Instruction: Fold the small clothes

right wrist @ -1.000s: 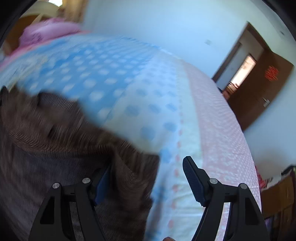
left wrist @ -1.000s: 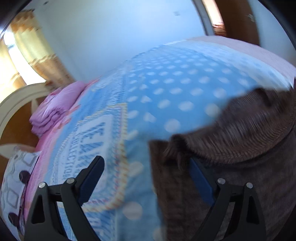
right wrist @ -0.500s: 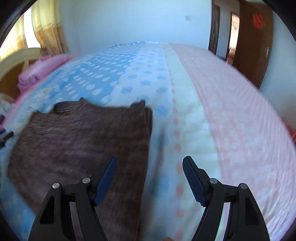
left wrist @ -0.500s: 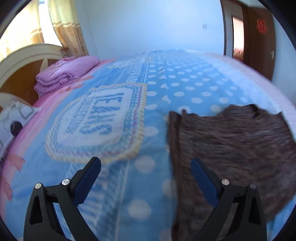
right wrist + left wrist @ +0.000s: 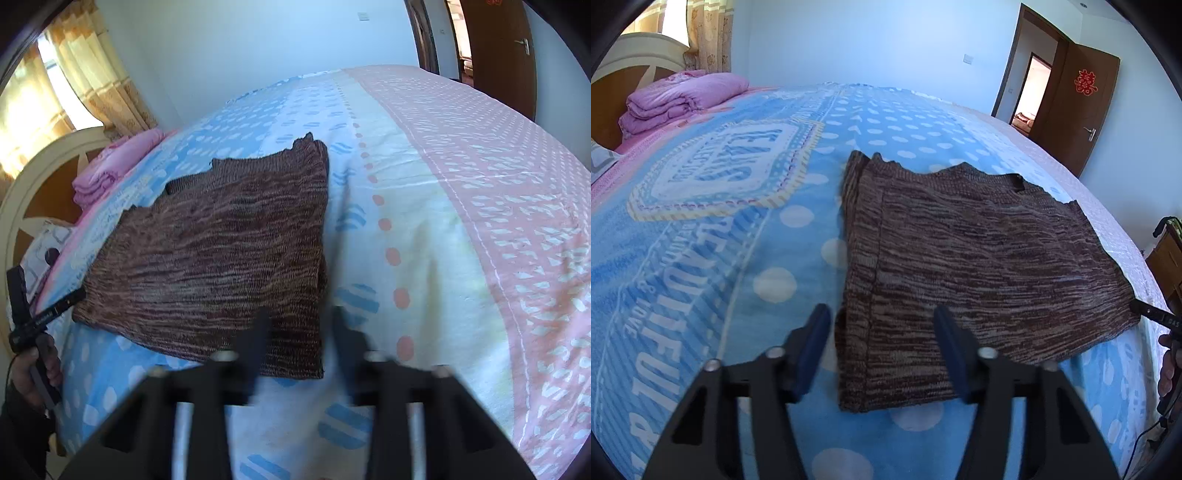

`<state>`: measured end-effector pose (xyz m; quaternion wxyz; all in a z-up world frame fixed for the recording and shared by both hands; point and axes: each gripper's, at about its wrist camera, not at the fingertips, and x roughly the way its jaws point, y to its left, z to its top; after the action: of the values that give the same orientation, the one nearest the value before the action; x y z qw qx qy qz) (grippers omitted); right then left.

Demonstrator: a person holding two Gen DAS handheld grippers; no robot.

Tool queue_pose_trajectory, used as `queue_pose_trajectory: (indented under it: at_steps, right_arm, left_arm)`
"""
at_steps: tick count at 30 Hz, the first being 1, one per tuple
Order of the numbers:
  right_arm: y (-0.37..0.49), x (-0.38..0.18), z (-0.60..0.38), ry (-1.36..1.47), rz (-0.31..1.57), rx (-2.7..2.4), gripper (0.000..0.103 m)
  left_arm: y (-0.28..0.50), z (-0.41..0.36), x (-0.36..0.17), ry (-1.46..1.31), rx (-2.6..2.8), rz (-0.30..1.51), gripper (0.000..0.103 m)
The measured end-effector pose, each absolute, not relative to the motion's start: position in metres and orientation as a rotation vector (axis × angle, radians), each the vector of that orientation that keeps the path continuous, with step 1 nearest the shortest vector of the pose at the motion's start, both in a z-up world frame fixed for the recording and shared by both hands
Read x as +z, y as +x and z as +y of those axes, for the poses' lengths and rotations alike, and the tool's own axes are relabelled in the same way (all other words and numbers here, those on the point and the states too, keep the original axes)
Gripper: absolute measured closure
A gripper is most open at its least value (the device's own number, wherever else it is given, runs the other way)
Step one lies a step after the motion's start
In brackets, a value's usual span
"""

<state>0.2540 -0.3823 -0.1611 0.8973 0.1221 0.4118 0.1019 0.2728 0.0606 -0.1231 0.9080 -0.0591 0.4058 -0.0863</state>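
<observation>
A brown knit garment (image 5: 979, 254) lies flat on the bed, its left sleeve folded in along the left side. It also shows in the right wrist view (image 5: 221, 251). My left gripper (image 5: 882, 339) is open and empty, held above the garment's near left corner. My right gripper (image 5: 299, 336) is open and empty, held above the garment's near right corner; its fingers are blurred. The other gripper's tip shows at the right edge of the left wrist view (image 5: 1152, 314), and at the left edge of the right wrist view (image 5: 48, 310).
The bed has a blue polka-dot blanket (image 5: 720, 229) on the left and a pink and cream sheet (image 5: 461, 206) on the right. A folded purple quilt (image 5: 679, 99) lies by the headboard (image 5: 37, 177). A brown door (image 5: 1075, 107) stands open at the far right.
Both grippers let go of the garment and pulled back toward the near edge. The garment now lies flat. Both jaws stand narrower than before.
</observation>
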Motion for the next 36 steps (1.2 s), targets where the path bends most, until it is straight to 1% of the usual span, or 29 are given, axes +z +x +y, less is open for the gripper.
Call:
queue_pose_trajectory:
  at_steps: [1,2,5,7,13,18,24,26,27,29,30,31,33,35,36]
  right_arm:
    - [0.255,-0.163,-0.383,0.26,0.859,0.215,0.093]
    - [0.254,-0.165,-0.384,0.272,0.862,0.218,0.093]
    - [0.25,-0.167,-0.385,0.283,0.854,0.228,0.096]
    - [0.246,-0.166,-0.382,0.266,0.848,0.235,0.096]
    - [0.233,-0.16,-0.385,0.284,0.814,0.253,0.097]
    - [0.245,-0.17,-0.39,0.296,0.845,0.233,0.097]
    - [0.243,-0.167,-0.39,0.292,0.832,0.177,0.097]
    - [0.239,-0.157,-0.388,0.267,0.8,0.109,0.085]
    - [0.237,-0.15,-0.386,0.25,0.771,0.08,0.081]
    - [0.234,-0.134,-0.374,0.214,0.716,0.079,0.064]
    - [0.234,-0.129,-0.367,0.196,0.702,0.098,0.06]
    - [0.235,-0.125,-0.357,0.174,0.693,0.128,0.057]
    - [0.24,-0.123,-0.337,0.14,0.696,0.201,0.057]
    - [0.248,-0.131,-0.324,0.134,0.718,0.249,0.057]
    - [0.252,-0.138,-0.32,0.136,0.736,0.253,0.057]
  left_arm:
    - [0.271,0.062,-0.124,-0.129,-0.182,0.844,0.075]
    - [0.27,0.064,-0.127,-0.146,-0.193,0.853,0.097]
    - [0.264,0.071,-0.127,-0.201,-0.241,0.84,0.099]
    - [0.257,0.073,-0.125,-0.197,-0.246,0.814,0.099]
    - [0.248,0.084,-0.126,-0.244,-0.261,0.81,0.099]
    - [0.251,0.089,-0.131,-0.274,-0.263,0.825,0.1]
    - [0.244,0.084,-0.134,-0.22,-0.247,0.834,0.099]
    - [0.24,0.083,-0.133,-0.209,-0.243,0.822,0.098]
    - [0.24,0.083,-0.133,-0.208,-0.236,0.82,0.096]
    - [0.241,0.084,-0.134,-0.214,-0.236,0.821,0.096]
    - [0.241,0.085,-0.133,-0.215,-0.234,0.82,0.095]
    - [0.241,0.086,-0.132,-0.214,-0.224,0.816,0.094]
    - [0.239,0.087,-0.132,-0.21,-0.21,0.811,0.091]
    - [0.237,0.089,-0.132,-0.209,-0.181,0.809,0.074]
    - [0.236,0.091,-0.133,-0.217,-0.181,0.81,0.074]
